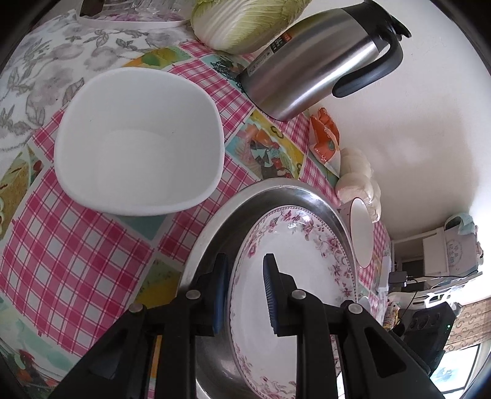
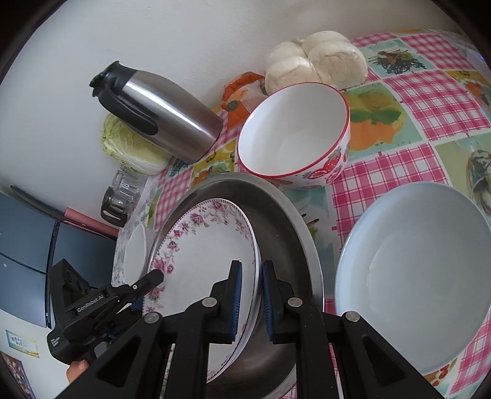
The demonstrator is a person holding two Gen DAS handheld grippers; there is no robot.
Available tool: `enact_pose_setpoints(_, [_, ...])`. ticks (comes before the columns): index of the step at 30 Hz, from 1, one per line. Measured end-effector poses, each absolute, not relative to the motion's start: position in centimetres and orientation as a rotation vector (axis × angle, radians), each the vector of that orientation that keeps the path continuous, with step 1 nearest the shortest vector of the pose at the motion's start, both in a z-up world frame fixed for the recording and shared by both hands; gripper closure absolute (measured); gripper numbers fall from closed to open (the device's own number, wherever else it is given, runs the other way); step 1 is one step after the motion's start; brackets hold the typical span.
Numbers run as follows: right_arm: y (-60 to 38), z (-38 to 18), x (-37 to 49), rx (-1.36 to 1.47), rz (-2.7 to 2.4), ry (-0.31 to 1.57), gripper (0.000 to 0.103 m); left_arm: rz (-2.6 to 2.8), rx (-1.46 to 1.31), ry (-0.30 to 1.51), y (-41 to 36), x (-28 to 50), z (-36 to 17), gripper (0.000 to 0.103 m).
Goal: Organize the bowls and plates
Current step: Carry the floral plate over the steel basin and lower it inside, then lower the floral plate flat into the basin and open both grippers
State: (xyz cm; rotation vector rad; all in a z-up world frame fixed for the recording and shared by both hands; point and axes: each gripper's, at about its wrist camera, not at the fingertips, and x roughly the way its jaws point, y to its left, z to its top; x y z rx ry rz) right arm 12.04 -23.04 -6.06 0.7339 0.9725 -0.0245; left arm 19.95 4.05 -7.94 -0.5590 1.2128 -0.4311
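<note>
A white plate with a pink floral rim (image 1: 294, 261) sits tilted inside a wide steel basin (image 1: 211, 224). My left gripper (image 1: 245, 273) is shut on the plate's near rim, which runs between its blue pads. In the right wrist view the same plate (image 2: 202, 254) lies in the basin (image 2: 282, 221), and my right gripper (image 2: 251, 276) is shut on its opposite rim. The left gripper (image 2: 155, 277) shows there too, gripping the plate's far-left edge, with a hand below it.
On the pink checked tablecloth lie a white squarish bowl (image 1: 138, 144), a strawberry-patterned bowl with a red rim (image 2: 294, 132) and a large pale blue bowl (image 2: 414, 276). A steel thermos (image 2: 165, 113), cabbage (image 1: 245, 24), steamed buns (image 2: 316, 61) and a glass mug (image 2: 119, 196) line the wall.
</note>
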Motion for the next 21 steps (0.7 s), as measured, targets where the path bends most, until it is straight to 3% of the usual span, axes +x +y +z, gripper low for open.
enact_pose_setpoints(21, [-21.2,-6.3,13.0,0.580,-0.118,1.035,0.086,-0.344,-0.383,1.190,2.9,19.7,-7.5,0.080])
